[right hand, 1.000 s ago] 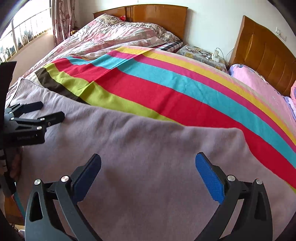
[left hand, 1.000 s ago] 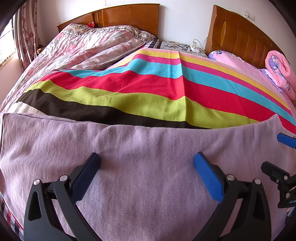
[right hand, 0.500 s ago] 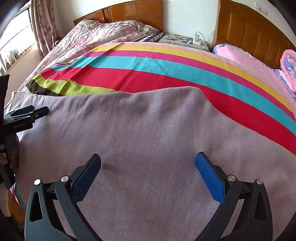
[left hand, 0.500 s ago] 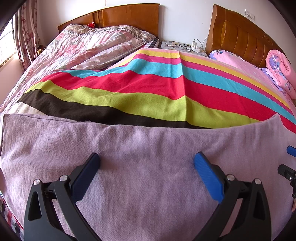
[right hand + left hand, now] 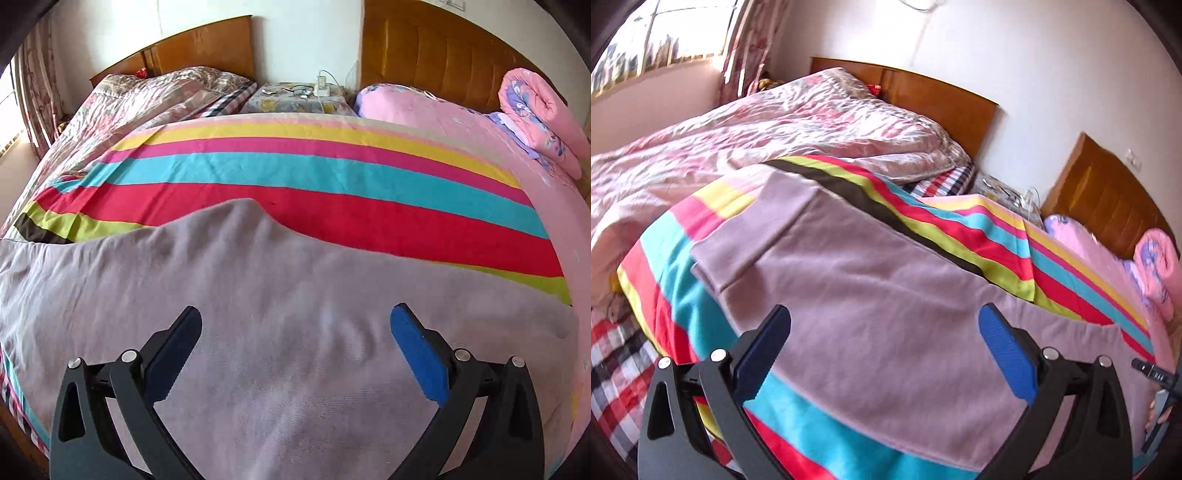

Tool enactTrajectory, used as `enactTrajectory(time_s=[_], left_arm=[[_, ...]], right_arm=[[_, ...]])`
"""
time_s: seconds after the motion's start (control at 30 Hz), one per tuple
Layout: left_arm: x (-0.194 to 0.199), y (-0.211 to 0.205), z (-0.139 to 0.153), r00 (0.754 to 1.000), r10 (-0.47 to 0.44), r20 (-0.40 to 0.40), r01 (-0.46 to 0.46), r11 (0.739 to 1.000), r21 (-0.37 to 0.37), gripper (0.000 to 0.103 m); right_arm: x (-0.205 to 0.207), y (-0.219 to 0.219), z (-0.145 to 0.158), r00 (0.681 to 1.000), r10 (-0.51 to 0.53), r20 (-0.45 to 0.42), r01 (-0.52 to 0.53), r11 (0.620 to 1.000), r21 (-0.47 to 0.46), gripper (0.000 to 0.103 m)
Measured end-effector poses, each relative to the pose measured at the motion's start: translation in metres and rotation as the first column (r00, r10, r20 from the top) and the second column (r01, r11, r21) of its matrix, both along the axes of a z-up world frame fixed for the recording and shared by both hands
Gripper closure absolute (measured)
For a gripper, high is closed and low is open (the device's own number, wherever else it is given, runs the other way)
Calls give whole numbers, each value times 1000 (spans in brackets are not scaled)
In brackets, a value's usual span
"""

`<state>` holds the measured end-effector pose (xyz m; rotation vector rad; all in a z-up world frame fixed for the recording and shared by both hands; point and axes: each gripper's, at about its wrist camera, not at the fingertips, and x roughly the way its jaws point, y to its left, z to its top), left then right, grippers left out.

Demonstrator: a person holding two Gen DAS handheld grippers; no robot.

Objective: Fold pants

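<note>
Lying spread across the multicoloured striped blanket [image 5: 979,236]: mauve soft-knit pants [image 5: 871,295], legs side by side and running away toward a doubled-over cuff end at the far left. Hovering above the cloth with jaws wide apart and nothing between the blue pads: left gripper [image 5: 884,332]. Likewise spread and empty over a rumpled stretch of the same garment [image 5: 258,314]: right gripper [image 5: 295,332]. Judged early to midway: possibly one lengthwise fold made, hard to confirm. Left to do: gripping the ends, folding crosswise, smoothing the wrinkles.
</note>
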<state>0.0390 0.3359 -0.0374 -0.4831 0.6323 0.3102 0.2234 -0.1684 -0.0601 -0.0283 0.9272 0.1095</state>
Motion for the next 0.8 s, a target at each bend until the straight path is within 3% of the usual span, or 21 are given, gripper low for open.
enactTrajectory(time_s=[0.07,0.13,0.2,0.33,0.47,0.57,0.73,0.77,0.8], left_arm=[[-29,44,-14,995,98,22,-93,980,-175,5],[-46,70,-31,989,144,44,-122,940,-318,18],[-50,82,-46,989,146,37,-119,910,-398,29],[-31,75,-64,992,122,-11,-116,914,-390,34],[-23,82,-68,986,165,22,-142,902,-407,36],[-19,94,-67,981,185,59,-142,892,-430,50],[-23,119,-78,961,234,148,-122,836,-535,71],[-24,122,-79,959,232,164,-111,836,-537,80],[-24,122,-78,960,222,172,-101,845,-525,83]], right_arm=[[-1,32,4,995,92,28,-93,995,21,4],[-4,69,5,980,196,42,-197,980,31,4],[-9,104,3,955,293,44,-295,955,31,4],[-28,152,0,903,429,34,-430,903,18,4],[-41,168,-6,887,462,14,-462,886,31,4],[-43,173,-11,885,466,4,-466,884,39,4],[-46,181,-20,870,494,5,-494,869,44,4],[-48,182,-22,864,503,3,-503,863,41,4],[-50,184,-26,860,511,-5,-510,859,36,4]])
